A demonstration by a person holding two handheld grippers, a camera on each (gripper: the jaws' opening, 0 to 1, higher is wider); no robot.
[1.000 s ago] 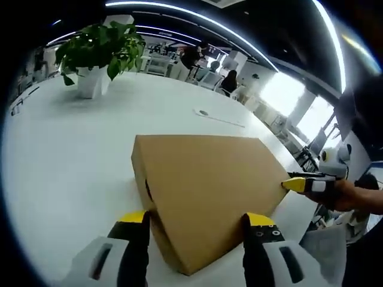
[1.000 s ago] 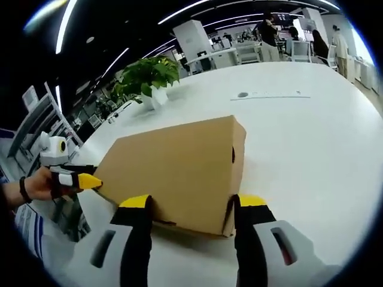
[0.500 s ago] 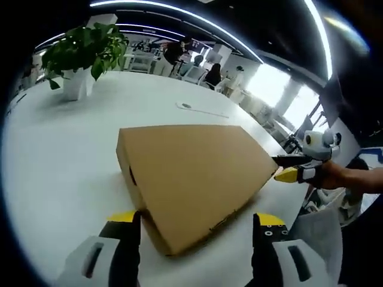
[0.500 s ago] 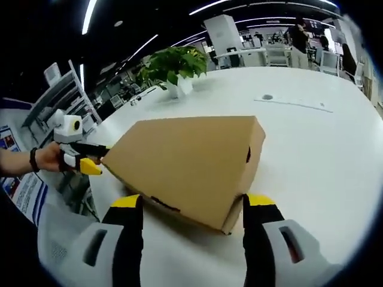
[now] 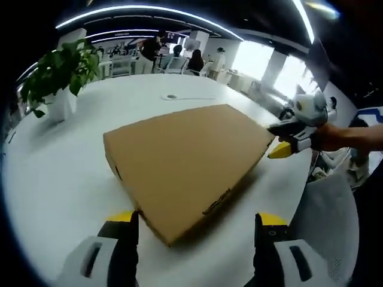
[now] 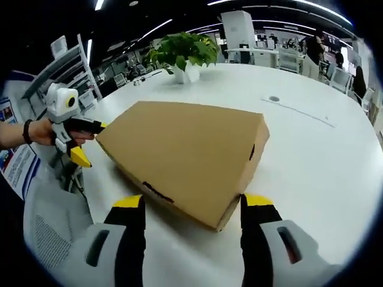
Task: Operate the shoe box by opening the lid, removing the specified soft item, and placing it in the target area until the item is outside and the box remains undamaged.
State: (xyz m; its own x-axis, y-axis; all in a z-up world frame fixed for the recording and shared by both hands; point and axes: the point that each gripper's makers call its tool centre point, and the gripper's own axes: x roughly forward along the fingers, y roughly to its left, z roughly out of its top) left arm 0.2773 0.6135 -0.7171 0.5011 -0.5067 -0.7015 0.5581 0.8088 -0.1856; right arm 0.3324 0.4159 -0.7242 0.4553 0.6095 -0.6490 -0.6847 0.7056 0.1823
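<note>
A plain brown cardboard shoe box (image 5: pixel 185 158) lies flat on the white table (image 5: pixel 54 173) with its lid down. My left gripper (image 5: pixel 196 221) is open, its yellow-tipped jaws either side of the box's near corner without touching it. At the box's far right corner a hand holds my right gripper (image 5: pixel 271 142), jaws spread apart. The right gripper view has the box (image 6: pixel 185 146) from the opposite end, with my right gripper (image 6: pixel 192 202) open around the near corner. The left gripper (image 6: pixel 93 143) stands open at the box's left corner there.
A potted plant (image 5: pixel 57 72) (image 6: pixel 182 51) stands at the table's far side. A small round disc with a cable (image 5: pixel 172 96) (image 6: pixel 274 98) lies beyond the box. A grey mesh chair (image 5: pixel 326 221) (image 6: pixel 54 221) is beside the table edge. People sit far behind.
Both cameras have swung around the box, which stays put with its lid down. Each gripper's jaws, seen from the other view, have spread wider at the box corners.
</note>
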